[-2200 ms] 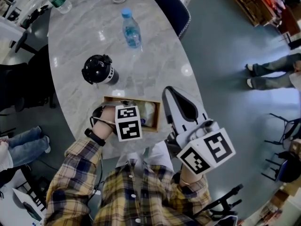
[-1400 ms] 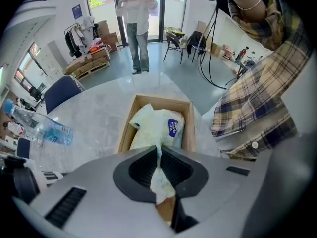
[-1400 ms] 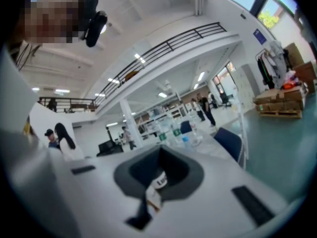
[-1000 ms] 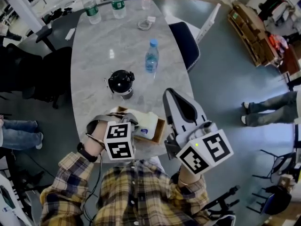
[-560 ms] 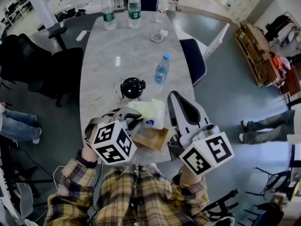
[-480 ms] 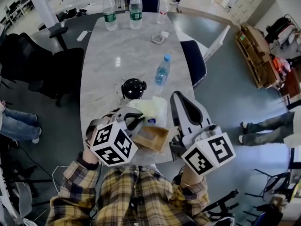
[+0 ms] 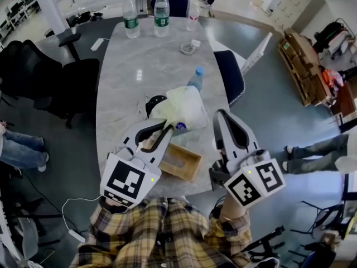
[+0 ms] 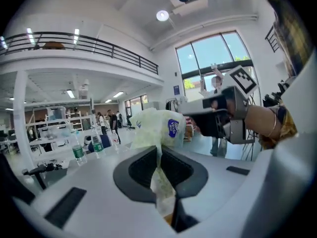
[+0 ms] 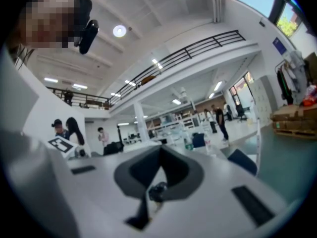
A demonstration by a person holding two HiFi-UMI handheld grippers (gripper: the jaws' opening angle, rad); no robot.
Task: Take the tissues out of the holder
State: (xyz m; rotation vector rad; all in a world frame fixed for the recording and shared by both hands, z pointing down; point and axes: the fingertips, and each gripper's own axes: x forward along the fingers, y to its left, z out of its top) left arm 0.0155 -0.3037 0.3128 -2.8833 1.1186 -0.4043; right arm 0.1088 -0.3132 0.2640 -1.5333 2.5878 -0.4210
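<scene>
A pale yellow-green soft tissue pack (image 7: 181, 108) with a blue round label hangs in the air above the table. My left gripper (image 7: 164, 127) is shut on its lower edge. In the left gripper view the pack (image 8: 158, 125) rises from between the closed jaws of the left gripper (image 8: 159, 155). The wooden holder (image 7: 179, 162) lies below, near the table's front edge, and its inside looks bare. My right gripper (image 7: 220, 116) hovers right of the holder, shut with nothing held; its own view shows the right gripper (image 9: 159, 152) with jaws meeting.
On the marble table (image 7: 122, 82) a black round item (image 7: 152, 101) is half hidden behind the pack. A blue-capped water bottle (image 7: 195, 78) stands beyond it and two green-label bottles (image 7: 146, 14) at the far end. Chairs flank both sides of the table.
The left gripper has lifted the tissue pack up out of the wooden holder and away from it. The right gripper stayed beside the holder, shut.
</scene>
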